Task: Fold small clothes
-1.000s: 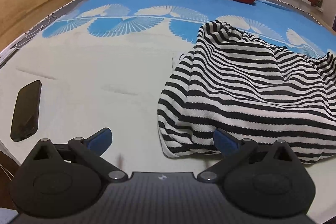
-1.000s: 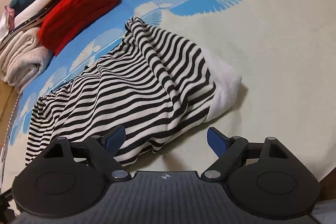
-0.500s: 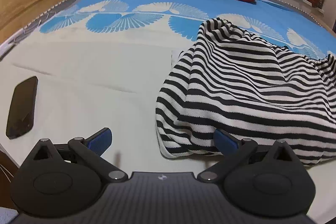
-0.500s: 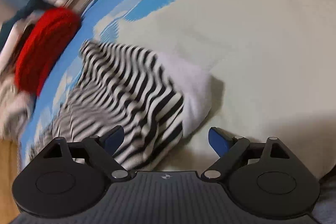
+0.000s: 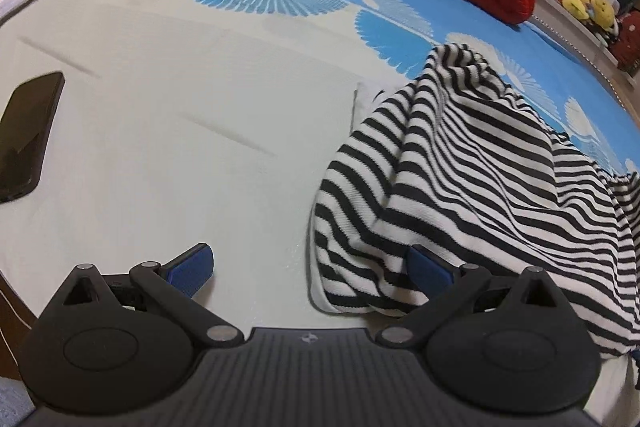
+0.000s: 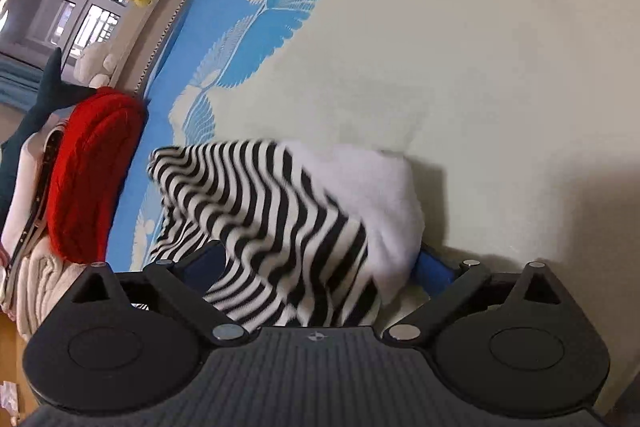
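Left wrist view: the left gripper [image 5: 310, 269] is spread wide over the pale bedspread with blue fan prints [image 5: 180, 147]; its right pad partly hides the crumpled black-and-white striped knit garment [image 5: 460, 187], cut off at the frame's right edge. A black phone [image 5: 26, 139] lies far left. Right wrist view: the right gripper [image 6: 320, 269] also gapes wide, blurry garment [image 6: 280, 227] bunched between its pads, folded red blanket [image 6: 88, 171] beyond.

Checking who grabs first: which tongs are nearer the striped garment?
Right. The right tongs straddle the striped garment, cloth lying between their open jaws. The left tongs are open at its near corner, one blue pad in front of the stripes.
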Demonstrator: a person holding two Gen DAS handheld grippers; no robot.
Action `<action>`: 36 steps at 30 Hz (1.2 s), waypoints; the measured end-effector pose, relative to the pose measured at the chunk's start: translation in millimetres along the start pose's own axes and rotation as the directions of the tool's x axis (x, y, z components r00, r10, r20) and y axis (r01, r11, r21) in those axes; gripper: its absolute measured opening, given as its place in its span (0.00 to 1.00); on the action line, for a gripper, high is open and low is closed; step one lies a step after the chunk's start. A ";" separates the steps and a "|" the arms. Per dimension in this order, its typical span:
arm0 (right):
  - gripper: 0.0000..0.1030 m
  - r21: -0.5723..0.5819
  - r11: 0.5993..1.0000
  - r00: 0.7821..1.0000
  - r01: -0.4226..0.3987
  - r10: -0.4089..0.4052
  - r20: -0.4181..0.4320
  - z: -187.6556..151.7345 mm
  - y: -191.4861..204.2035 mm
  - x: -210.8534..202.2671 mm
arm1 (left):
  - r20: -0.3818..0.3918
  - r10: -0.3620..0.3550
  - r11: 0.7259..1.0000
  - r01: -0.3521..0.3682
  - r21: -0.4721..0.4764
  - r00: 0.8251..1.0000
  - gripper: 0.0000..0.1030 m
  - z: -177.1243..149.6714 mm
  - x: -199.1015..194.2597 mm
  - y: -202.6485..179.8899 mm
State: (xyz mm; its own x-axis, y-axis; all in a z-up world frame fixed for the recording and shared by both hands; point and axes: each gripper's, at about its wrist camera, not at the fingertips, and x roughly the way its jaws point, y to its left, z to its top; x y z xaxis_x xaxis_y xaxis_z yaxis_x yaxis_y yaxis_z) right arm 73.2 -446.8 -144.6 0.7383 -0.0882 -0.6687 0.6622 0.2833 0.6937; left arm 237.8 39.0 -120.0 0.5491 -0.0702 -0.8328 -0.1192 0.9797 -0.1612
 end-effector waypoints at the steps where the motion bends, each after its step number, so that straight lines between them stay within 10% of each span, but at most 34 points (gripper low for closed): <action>1: 0.90 -0.029 1.000 1.000 0.010 -0.010 0.001 0.6 3.0 3.3 | -0.009 -0.002 1.000 0.002 -0.011 1.000 1.00 1.1 1.7 1.0; 2: 0.79 -0.052 0.998 1.000 0.025 -0.024 0.010 1.3 6.0 5.7 | -0.017 -0.005 1.000 0.004 -0.023 1.000 1.00 2.5 3.1 2.8; 3: 0.38 -0.061 0.997 0.999 0.040 -0.039 0.023 4.1 7.7 8.1 | -0.020 -0.004 0.999 0.003 -0.038 1.000 1.00 4.2 3.9 4.5; 4: 0.23 -0.062 0.997 0.998 0.053 -0.052 0.023 8.8 7.6 11.3 | -0.019 0.005 0.999 -0.006 -0.052 1.000 1.00 6.3 4.3 7.0; 8: 0.22 -0.096 0.992 0.996 0.079 -0.076 0.034 16.4 19.1 12.5 | -0.014 0.071 0.993 -0.072 -0.090 0.997 1.00 15.0 4.0 17.1; 12: 0.20 -0.381 0.910 0.974 0.165 -0.090 0.209 0.2 102.1 -8.6 | -0.022 0.086 0.986 -0.089 -0.139 0.996 1.00 21.8 4.6 31.5; 15: 0.19 -0.721 0.672 0.949 0.166 0.090 0.303 -71.6 205.2 -28.1 | -0.024 0.090 0.987 -0.093 -0.132 0.996 1.00 23.7 3.6 37.3; 19: 0.20 -0.981 0.166 0.946 0.103 0.288 0.148 -224.6 270.7 -26.9 | -0.005 0.107 0.980 -0.107 -0.167 0.994 1.00 26.2 -1.4 53.1; 21: 0.20 -0.996 -0.070 0.960 0.049 0.278 0.027 -302.4 260.9 -9.6 | -0.003 0.117 0.974 -0.116 -0.197 0.993 1.00 26.0 -4.0 62.9; 23: 0.20 -0.983 -0.185 0.985 -0.009 0.170 -0.041 -354.3 239.2 18.3 | -0.011 0.121 0.971 -0.120 -0.208 0.993 1.00 25.0 -3.9 68.9; 25: 0.20 -0.977 -0.214 0.998 -0.022 0.059 -0.035 -386.5 214.3 50.7 | -0.021 0.118 0.972 -0.120 -0.202 0.993 1.00 23.3 -3.8 71.8; 28: 0.19 -0.975 -0.223 0.991 0.019 0.137 -0.012 -390.3 203.5 43.2 | -0.016 0.104 0.978 -0.105 -0.182 0.994 1.00 20.9 -5.7 73.6; 32: 0.19 -0.990 -0.138 0.951 -0.003 0.306 -0.046 -365.3 223.5 -8.9 | -0.010 0.091 0.978 -0.092 -0.189 0.996 1.00 22.4 -5.9 72.1; 36: 0.19 -0.969 -0.234 0.958 -0.082 0.250 -0.141 -372.2 216.0 -6.6 | -0.009 0.092 0.979 -0.092 -0.179 0.996 1.00 23.1 -3.5 62.9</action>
State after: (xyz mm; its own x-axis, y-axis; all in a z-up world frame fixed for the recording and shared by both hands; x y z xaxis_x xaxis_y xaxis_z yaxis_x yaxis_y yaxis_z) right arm 163.7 -29.6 -89.9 0.8546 0.1212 -0.5049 -0.3393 0.8664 -0.3665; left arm 247.5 105.2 -115.0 0.5282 0.0182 -0.8489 -0.3155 0.9324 -0.1763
